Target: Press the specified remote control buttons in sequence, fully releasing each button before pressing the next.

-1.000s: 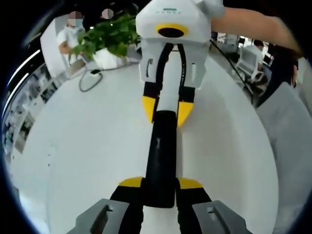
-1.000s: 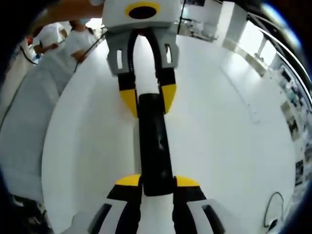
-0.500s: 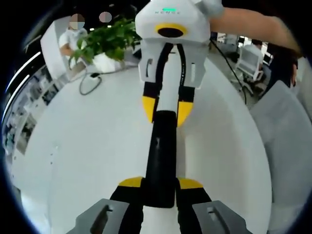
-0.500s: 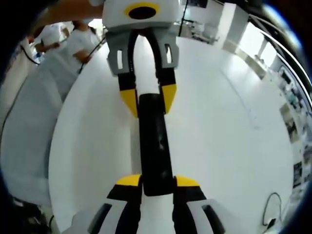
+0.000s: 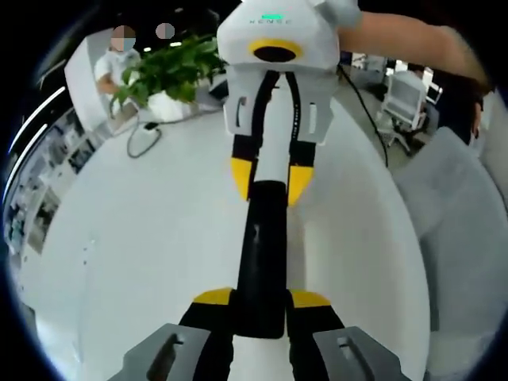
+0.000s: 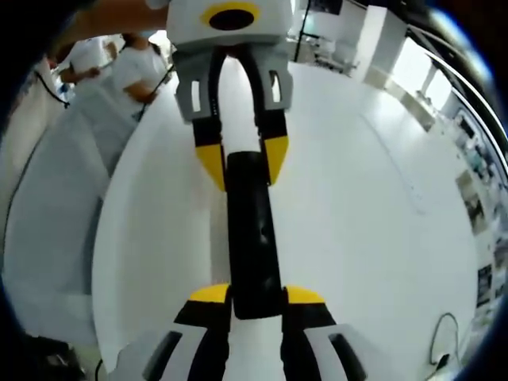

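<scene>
1. The black remote hangs over the white worktop.
2. The left tongs pinch its near end.
3. The right tongs pinch its far end.

The remote hangs above the worktop, a hand-held gripper at each end. Plant and cable sit at the far edge.

Remote – glossy black plastic (smooth); table – matt white.
</scene>
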A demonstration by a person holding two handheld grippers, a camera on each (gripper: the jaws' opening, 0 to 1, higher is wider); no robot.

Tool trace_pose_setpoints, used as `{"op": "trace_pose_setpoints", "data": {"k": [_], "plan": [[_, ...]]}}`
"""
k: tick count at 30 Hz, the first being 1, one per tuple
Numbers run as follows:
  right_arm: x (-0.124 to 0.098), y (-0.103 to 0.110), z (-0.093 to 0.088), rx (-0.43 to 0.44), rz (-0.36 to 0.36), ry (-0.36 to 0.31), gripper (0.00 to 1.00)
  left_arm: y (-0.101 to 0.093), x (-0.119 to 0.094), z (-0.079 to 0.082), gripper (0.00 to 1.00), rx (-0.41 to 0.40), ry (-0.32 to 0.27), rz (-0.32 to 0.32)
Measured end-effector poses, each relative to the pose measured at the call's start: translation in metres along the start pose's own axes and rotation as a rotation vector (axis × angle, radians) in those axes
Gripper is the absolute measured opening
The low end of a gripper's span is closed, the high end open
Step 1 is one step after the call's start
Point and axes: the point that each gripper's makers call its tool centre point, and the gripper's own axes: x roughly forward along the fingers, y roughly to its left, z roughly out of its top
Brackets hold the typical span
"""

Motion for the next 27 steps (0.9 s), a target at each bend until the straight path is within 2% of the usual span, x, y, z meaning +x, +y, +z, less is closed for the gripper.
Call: {"op": "trace_pose_setpoints", "data": {"k": [9,27], "plan": [[0.002,0.019,-0.001,0.011,0.017,0.003,0.21,-0.019,0.000,-0.001,0.24,0.003,0.002,-0.012],[0.013,0.051,-0.006,0.018,0.053,0.011,0.21,-0.054,0.005,-0.014,0.24,-0.021,0.004,-0.045]]}}
